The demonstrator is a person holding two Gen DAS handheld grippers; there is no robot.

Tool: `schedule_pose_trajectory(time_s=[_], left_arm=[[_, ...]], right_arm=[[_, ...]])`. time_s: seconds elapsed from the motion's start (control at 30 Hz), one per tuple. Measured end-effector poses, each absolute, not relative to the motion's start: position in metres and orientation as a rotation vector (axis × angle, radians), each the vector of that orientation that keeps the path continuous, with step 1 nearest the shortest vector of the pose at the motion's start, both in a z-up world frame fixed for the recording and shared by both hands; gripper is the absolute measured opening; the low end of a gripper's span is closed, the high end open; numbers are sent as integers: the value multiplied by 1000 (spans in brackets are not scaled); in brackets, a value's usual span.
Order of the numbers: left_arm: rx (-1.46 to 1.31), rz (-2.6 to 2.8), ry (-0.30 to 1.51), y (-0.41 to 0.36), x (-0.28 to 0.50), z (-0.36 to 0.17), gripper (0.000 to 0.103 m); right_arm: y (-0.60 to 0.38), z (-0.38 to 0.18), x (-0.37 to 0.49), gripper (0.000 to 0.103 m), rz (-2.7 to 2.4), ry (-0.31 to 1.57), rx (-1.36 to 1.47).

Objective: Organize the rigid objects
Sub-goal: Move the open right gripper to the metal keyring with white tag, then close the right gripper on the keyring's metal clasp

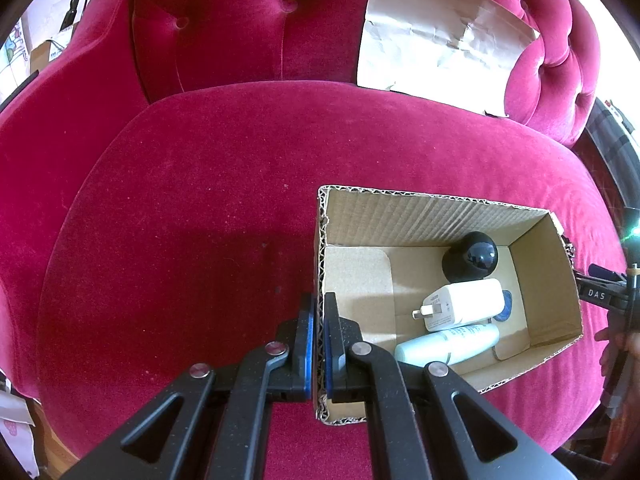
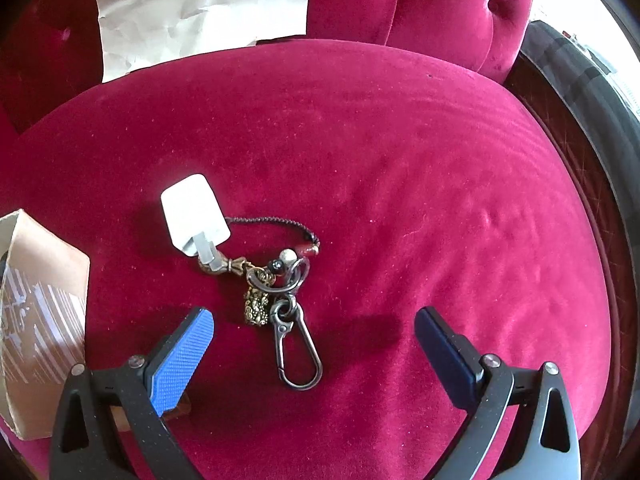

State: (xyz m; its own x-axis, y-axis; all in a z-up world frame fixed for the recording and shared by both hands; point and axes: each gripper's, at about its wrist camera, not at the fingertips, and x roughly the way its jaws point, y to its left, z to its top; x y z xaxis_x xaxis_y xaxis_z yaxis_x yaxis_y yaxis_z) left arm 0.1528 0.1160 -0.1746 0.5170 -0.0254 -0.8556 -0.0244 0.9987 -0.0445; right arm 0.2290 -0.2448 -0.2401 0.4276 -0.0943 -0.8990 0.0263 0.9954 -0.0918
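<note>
I am working over a deep red velvet armchair seat (image 2: 400, 160). My left tool (image 1: 317, 344) is clamped tight on the near wall of an open cardboard box (image 1: 440, 216), holding it steady on the cushion. Inside the box lie a glossy black ball (image 1: 474, 258), a white plug adapter (image 1: 464, 304) and a pale green tube (image 1: 448, 346).

My right tool (image 2: 314, 334) stands wide open and holds nothing. It hangs just above a keychain (image 2: 280, 292) lying on the cushion to the right of the box: a dark metal clip, linked rings, a knobbly brass charm, beads and a thin braided cord. A second white charger (image 2: 194, 212), smooth and boxy, rests touching the cord end.

The main risk, as I judge it, is the keychain itself. It is loose and jointed, so a poor pinch may catch one ring only and let the rest swing or slip. The cord could also drag the charger along. The soft plush gives under pressure, so the blue ridged pads (image 2: 180, 360) may sink and miss thin metal.
</note>
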Motion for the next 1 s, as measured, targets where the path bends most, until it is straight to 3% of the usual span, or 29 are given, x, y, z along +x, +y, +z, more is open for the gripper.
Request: schedule_pose_trajectory(time_s=[0.17, 0.37, 0.4, 0.47, 0.53, 0.97, 1.0], left_arm=[[-54, 0, 1027, 116, 152, -175, 3], [-54, -1, 1027, 116, 153, -174, 3], [-55, -1, 1027, 116, 153, -174, 3], [-57, -1, 1027, 116, 153, -174, 3], [-55, 0, 1027, 116, 153, -174, 3], [-55, 0, 1027, 115, 153, -174, 3], [-54, 0, 1027, 115, 153, -174, 3]], right_arm=[[-246, -239, 229, 101, -71, 1121, -48], [-245, -234, 231, 78, -38, 1108, -22], [-244, -234, 231, 69, -29, 1107, -13], [-244, -229, 231, 36, -22, 1089, -8], [-243, -225, 231, 23, -14, 1088, 6], [-240, -196, 223, 21, -42, 1063, 7], [-241, -191, 222, 2, -44, 1055, 6]])
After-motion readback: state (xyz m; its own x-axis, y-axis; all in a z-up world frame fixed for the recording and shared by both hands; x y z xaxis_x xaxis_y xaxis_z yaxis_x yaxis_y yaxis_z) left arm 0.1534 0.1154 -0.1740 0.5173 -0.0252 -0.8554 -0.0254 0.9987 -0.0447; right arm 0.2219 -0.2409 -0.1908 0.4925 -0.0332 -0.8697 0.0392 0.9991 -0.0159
